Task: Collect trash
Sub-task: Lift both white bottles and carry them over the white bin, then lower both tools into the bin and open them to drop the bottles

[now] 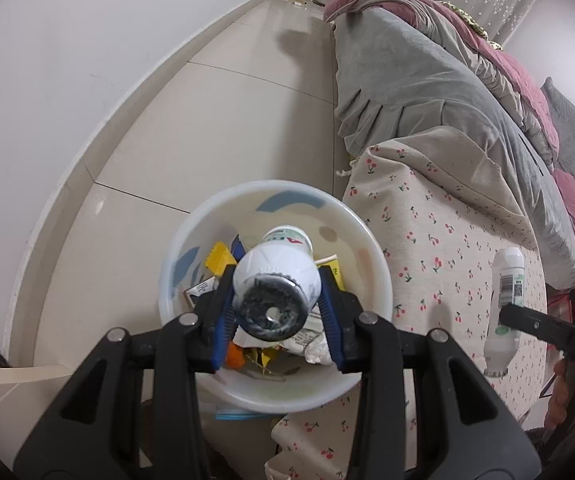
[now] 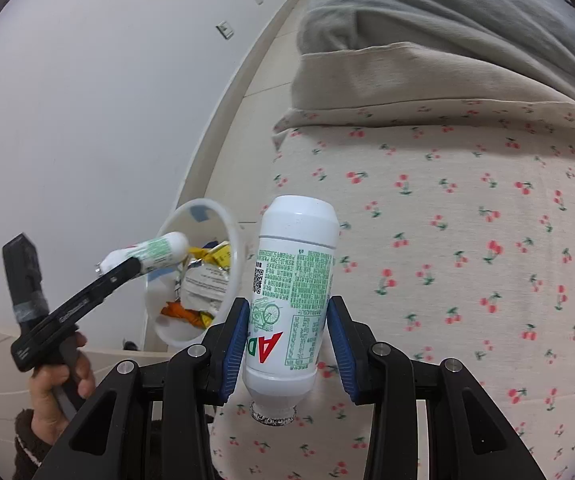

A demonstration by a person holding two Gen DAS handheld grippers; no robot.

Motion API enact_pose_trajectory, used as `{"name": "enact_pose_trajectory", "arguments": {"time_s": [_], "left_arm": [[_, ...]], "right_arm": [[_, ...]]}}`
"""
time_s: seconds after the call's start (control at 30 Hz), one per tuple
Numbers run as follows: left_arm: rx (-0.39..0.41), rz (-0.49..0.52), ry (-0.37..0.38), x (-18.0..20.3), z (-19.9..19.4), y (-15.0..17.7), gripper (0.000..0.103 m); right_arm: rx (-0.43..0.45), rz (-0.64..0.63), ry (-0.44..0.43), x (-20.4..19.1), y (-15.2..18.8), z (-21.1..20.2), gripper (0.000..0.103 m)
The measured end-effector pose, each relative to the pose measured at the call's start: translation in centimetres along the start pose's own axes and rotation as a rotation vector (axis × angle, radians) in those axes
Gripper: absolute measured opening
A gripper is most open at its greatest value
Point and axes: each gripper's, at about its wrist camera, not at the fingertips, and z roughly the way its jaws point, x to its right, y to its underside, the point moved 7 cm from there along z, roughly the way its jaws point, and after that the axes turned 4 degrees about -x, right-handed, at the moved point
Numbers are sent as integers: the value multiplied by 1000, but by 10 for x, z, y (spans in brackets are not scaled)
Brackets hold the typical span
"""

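My left gripper (image 1: 275, 300) is shut on a white plastic bottle (image 1: 273, 276) with green print, mouth toward the camera, held over the open white trash bin (image 1: 183, 248) that holds several wrappers. In the right wrist view the same bottle (image 2: 155, 252) hangs over the bin (image 2: 231, 220). My right gripper (image 2: 287, 344) holds a second white bottle (image 2: 293, 292), bottom pointing away, its blue pads against the bottle's sides, above the cherry-print cloth (image 2: 467, 240). That second bottle (image 1: 505, 304) shows at the right of the left wrist view.
The bin stands on the beige tiled floor (image 1: 207, 120) between a white wall (image 1: 67, 60) and a cherry-print covered surface (image 1: 439, 248). Grey and pink bedding (image 1: 427, 80) lies beyond it.
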Motion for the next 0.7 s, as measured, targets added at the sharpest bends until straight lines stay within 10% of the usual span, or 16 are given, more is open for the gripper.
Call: {"name": "enact_pose_trajectory", "arguments": {"time_s": [0.1, 0.23, 0.7], "left_arm": [[0, 12, 39, 1, 5, 0, 43], [-7, -9, 38, -4, 0, 2, 75], [-13, -48, -119, -49, -31, 27, 96]], "right_arm": [[-9, -15, -3, -9, 3, 3, 41], [-17, -28, -7, -20, 2, 13, 41], [-49, -40, -51, -67, -2, 53, 41]]}}
